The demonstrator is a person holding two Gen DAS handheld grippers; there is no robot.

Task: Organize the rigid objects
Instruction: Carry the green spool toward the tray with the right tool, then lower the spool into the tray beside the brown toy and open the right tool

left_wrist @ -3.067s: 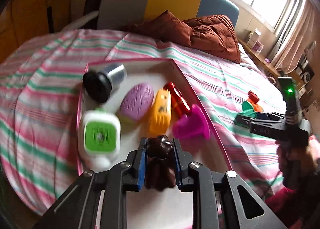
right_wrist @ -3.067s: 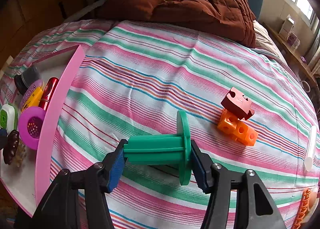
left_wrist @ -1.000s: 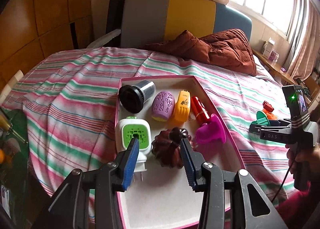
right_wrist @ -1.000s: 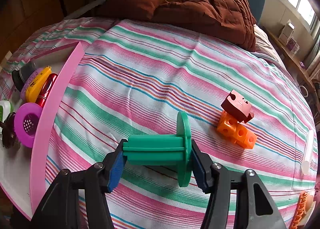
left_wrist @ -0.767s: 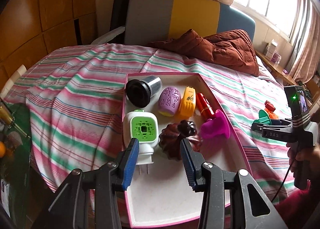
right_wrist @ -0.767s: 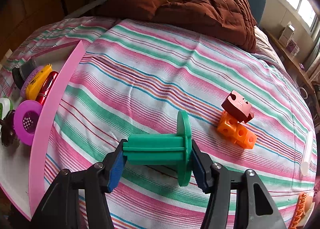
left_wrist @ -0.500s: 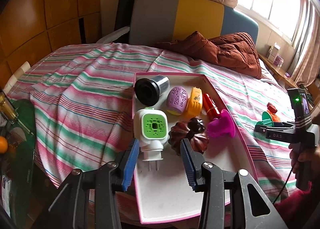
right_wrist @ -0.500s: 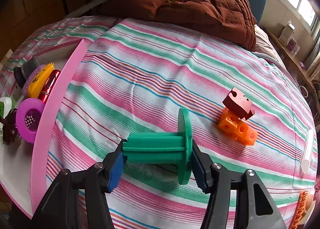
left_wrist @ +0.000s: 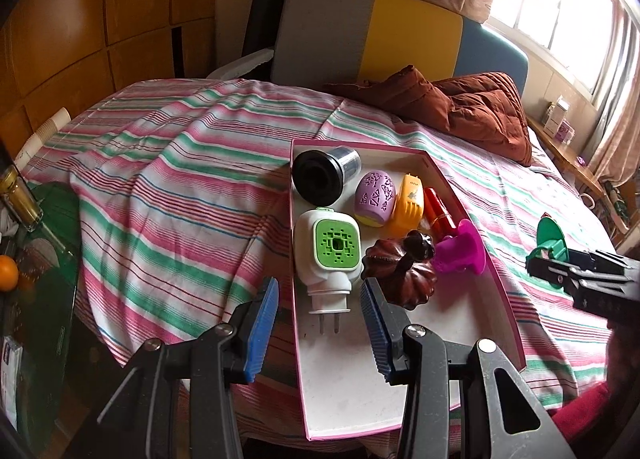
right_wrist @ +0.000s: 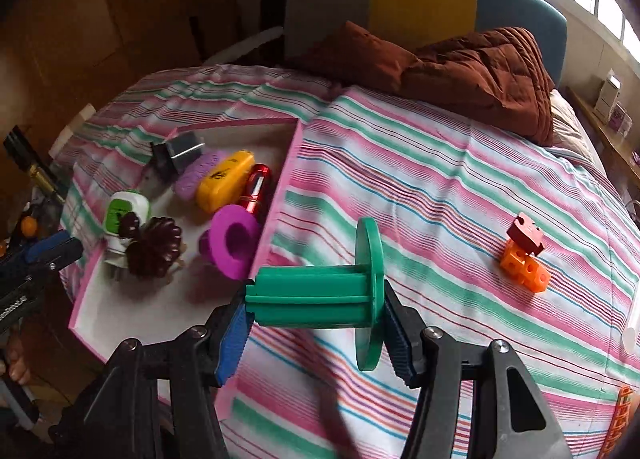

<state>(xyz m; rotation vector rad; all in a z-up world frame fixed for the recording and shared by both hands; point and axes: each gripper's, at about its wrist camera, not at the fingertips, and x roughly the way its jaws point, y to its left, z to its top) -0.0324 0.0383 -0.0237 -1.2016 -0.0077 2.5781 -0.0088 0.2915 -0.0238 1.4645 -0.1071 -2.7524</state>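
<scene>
Seven items already lay in the tray (left_wrist: 472, 199), the left gripper (left_wrist: 318, 323) hung part-open and empty, the right gripper (right_wrist: 316, 333) clamped the green spool (right_wrist: 320, 295) near its rim, and blocks (right_wrist: 524, 259) at three o'clock remained on the bed.

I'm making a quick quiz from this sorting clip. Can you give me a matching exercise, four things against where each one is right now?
Things:
1. green spool
2. dark brown mould
3. orange block
4. folded brown quilt

Places:
A. at the head of the bed
B. clamped in the right gripper
C. loose on the striped sheet
D. in the pink tray

Pairs: 1-B, 2-D, 3-C, 4-A
</scene>
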